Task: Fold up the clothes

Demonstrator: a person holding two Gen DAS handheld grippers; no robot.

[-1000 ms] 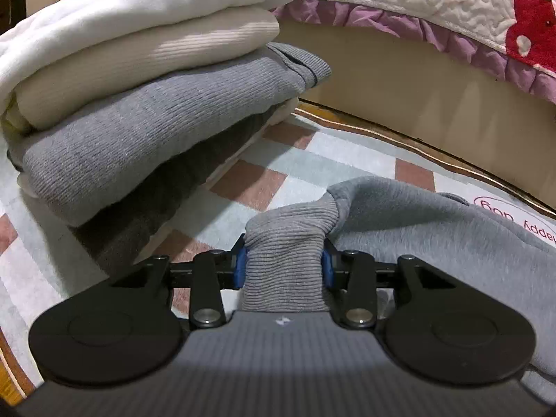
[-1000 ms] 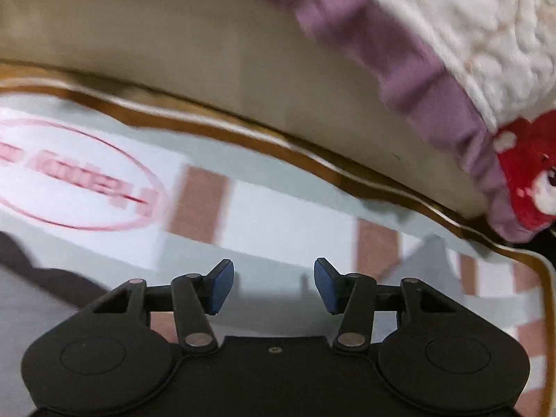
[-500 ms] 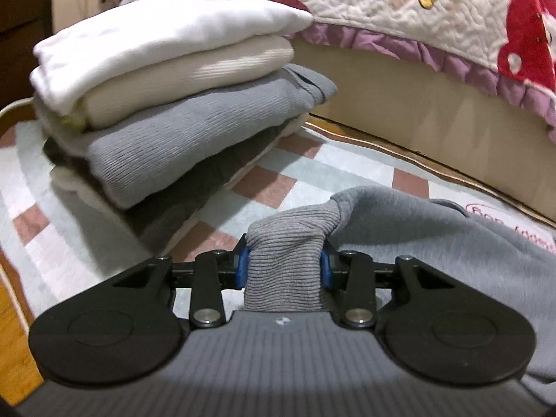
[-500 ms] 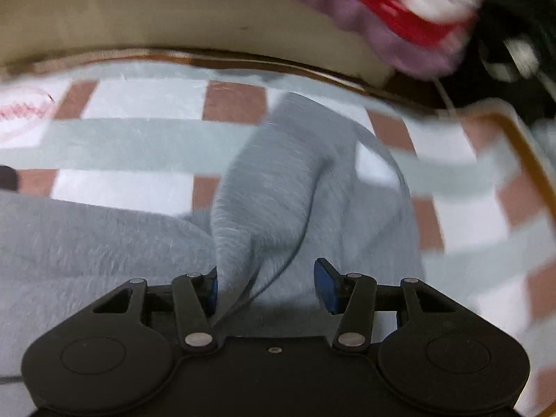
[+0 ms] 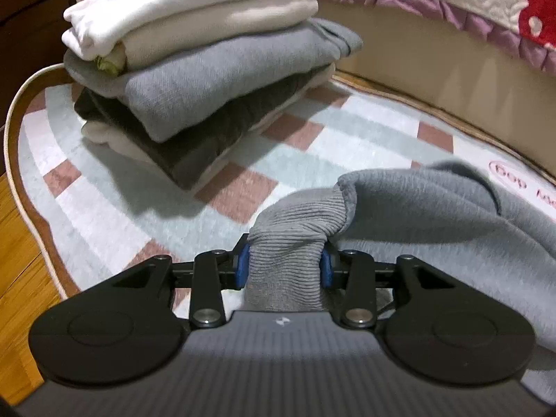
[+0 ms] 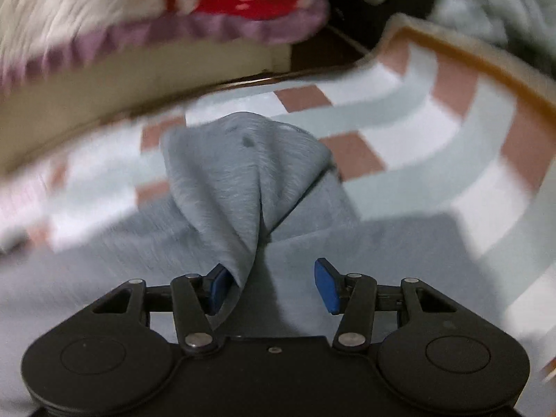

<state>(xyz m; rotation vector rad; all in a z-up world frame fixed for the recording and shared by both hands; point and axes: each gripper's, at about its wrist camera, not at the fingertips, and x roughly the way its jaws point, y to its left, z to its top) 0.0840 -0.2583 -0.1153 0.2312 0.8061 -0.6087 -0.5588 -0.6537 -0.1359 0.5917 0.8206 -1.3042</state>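
Note:
A grey sweatshirt [image 5: 451,208] lies spread on a checked rug [image 5: 365,128]. My left gripper [image 5: 283,267] is shut on its ribbed grey cuff [image 5: 292,229], which bunches between the blue pads. In the right wrist view the same grey sweatshirt [image 6: 243,173] lies under my right gripper [image 6: 274,286], with a raised fold of fabric running up from the left pad. The right jaws stand wide apart and grip nothing.
A stack of folded clothes [image 5: 208,52], white, cream, grey and dark, stands on the rug at the left. A bed base [image 5: 434,55] with a purple-frilled quilt [image 6: 173,31] runs behind. Wooden floor [image 5: 17,229] shows beyond the rug's left edge.
My right gripper swung right from bare rug to over the grey sweatshirt, still open. My left gripper kept hold of the cuff and drew back from the stack.

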